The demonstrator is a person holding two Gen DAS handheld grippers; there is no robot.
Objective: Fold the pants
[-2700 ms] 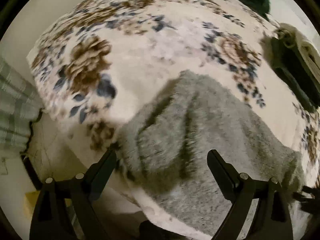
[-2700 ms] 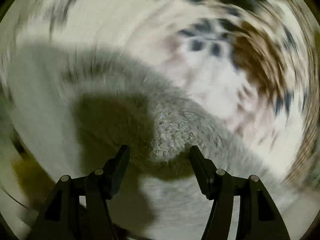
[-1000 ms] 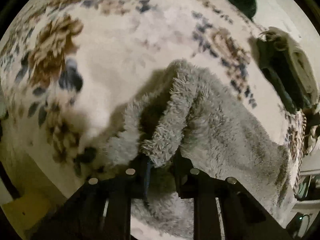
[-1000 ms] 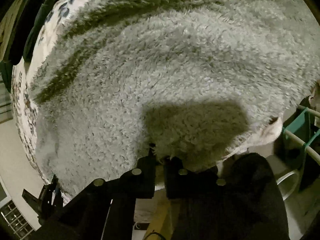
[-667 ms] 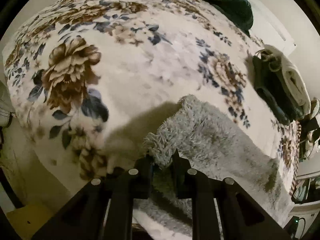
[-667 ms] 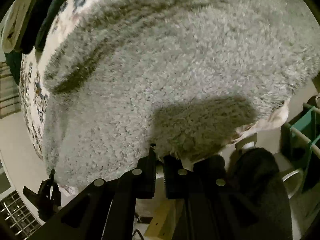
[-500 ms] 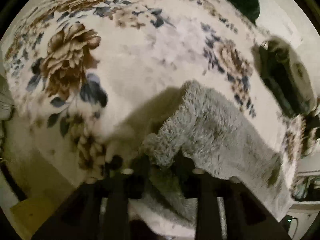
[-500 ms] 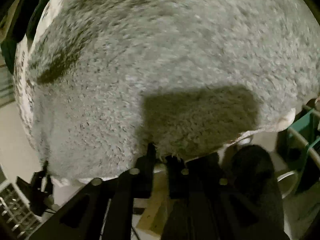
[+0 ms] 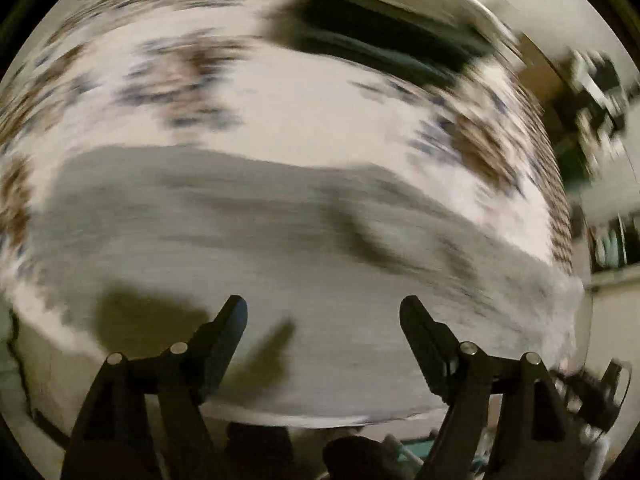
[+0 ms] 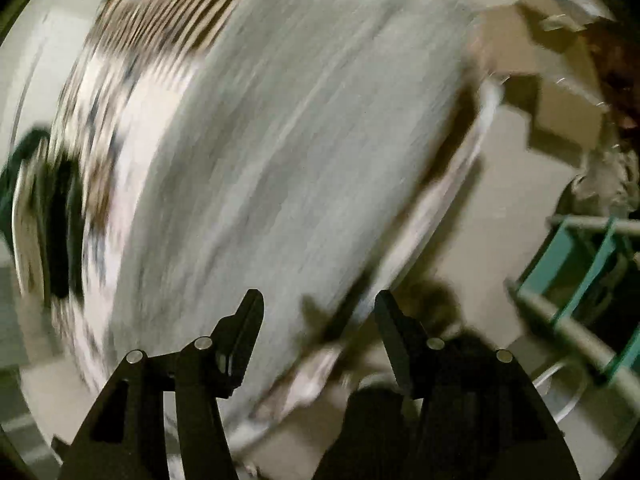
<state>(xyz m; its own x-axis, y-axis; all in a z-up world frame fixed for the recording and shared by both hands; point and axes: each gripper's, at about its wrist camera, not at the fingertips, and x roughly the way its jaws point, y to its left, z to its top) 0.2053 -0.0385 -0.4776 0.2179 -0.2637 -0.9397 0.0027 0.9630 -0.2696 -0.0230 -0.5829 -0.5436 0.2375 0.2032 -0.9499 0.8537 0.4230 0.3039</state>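
The grey fluffy pants (image 9: 280, 240) lie flat on the floral blanket (image 9: 280, 108) near the bed's front edge; both views are motion-blurred. My left gripper (image 9: 322, 312) is open and empty, held above the near edge of the pants. In the right wrist view the pants (image 10: 280, 140) fill the middle as a wide grey band. My right gripper (image 10: 318, 306) is open and empty, above the pants' edge where the bed ends.
A dark folded garment (image 9: 380, 40) lies at the back of the bed. A teal rack (image 10: 580, 264) stands to the right of the bed above the floor (image 10: 480, 220). A dark green item (image 10: 24, 168) sits at the far left.
Both grippers have opened and let go of the pants. The pants now lie flat on the bed. Both grippers have pulled back and are moving fast, blurring the views.
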